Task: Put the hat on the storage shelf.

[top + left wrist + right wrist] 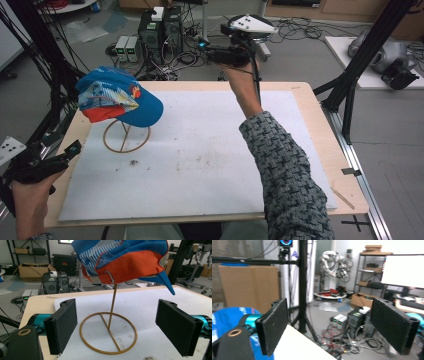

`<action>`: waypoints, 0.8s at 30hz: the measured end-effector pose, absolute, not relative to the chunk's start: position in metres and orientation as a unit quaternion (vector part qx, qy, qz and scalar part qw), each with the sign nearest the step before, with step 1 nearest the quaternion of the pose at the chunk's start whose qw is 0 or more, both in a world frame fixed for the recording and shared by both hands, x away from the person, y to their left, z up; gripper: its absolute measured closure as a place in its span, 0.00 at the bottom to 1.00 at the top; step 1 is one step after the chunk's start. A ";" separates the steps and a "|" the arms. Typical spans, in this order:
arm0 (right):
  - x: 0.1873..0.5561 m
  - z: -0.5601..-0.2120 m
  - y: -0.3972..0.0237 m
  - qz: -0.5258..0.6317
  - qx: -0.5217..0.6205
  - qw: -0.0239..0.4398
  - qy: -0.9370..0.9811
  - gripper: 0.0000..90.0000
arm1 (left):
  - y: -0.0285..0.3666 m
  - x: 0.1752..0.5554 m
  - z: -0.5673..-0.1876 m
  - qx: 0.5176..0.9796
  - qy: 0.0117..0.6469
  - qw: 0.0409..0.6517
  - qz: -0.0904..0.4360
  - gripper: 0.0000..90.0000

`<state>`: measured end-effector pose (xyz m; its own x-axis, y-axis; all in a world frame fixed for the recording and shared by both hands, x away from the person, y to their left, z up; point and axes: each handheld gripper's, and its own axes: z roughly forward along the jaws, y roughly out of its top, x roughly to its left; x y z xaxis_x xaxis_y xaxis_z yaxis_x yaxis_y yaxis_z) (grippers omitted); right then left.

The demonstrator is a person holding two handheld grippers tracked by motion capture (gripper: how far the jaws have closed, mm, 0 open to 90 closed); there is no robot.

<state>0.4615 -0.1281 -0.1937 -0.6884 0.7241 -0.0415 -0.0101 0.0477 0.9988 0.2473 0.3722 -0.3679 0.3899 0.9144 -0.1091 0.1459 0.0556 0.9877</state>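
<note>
A blue cap (117,95) with an orange underside and a patterned panel rests on a thin gold wire stand (126,135) at the left of the white mat (210,150). In the left gripper view the cap (125,260) hangs over the stand's ring base (108,333). My left gripper (72,149) is low at the table's left front corner, open and empty, its jaws framing the stand from a short distance (117,327). My right gripper (202,46) is raised high beyond the table's far edge, open and empty (329,325). A patch of the blue cap (227,320) lies at the left of its view.
Computer towers (160,30), power supplies (127,47) and tangled cables sit on the floor behind the table. Black frame posts (360,60) rise at the right and left edges. A small wooden stick (342,196) lies on the table's right front corner.
</note>
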 end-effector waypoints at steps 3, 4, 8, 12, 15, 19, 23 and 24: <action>0.457 -0.197 -0.156 0.633 0.283 0.303 0.654 0.14 | 0.370 0.248 -0.367 0.604 0.439 0.577 0.333 0.20; 0.456 -0.197 -0.161 0.632 0.285 0.303 0.653 0.14 | 0.369 0.249 -0.368 0.604 0.439 0.576 0.333 0.20; 0.449 -0.200 -0.187 0.631 0.293 0.317 0.645 0.14 | 0.368 0.250 -0.368 0.606 0.439 0.575 0.332 0.20; 0.444 -0.205 -0.204 0.626 0.307 0.315 0.644 0.13 | 0.367 0.251 -0.369 0.608 0.439 0.572 0.331 0.20; 0.438 -0.214 -0.220 0.625 0.313 0.324 0.637 0.13 | 0.365 0.252 -0.370 0.609 0.439 0.572 0.330 0.20; 0.428 -0.233 -0.241 0.621 0.325 0.328 0.633 0.13 | 0.363 0.253 -0.371 0.611 0.439 0.571 0.329 0.20; 0.420 -0.245 -0.255 0.616 0.331 0.332 0.633 0.13 | 0.362 0.253 -0.371 0.612 0.438 0.571 0.328 0.20; 0.418 -0.248 -0.258 0.616 0.333 0.332 0.632 0.13 | 0.361 0.253 -0.371 0.612 0.438 0.571 0.328 0.20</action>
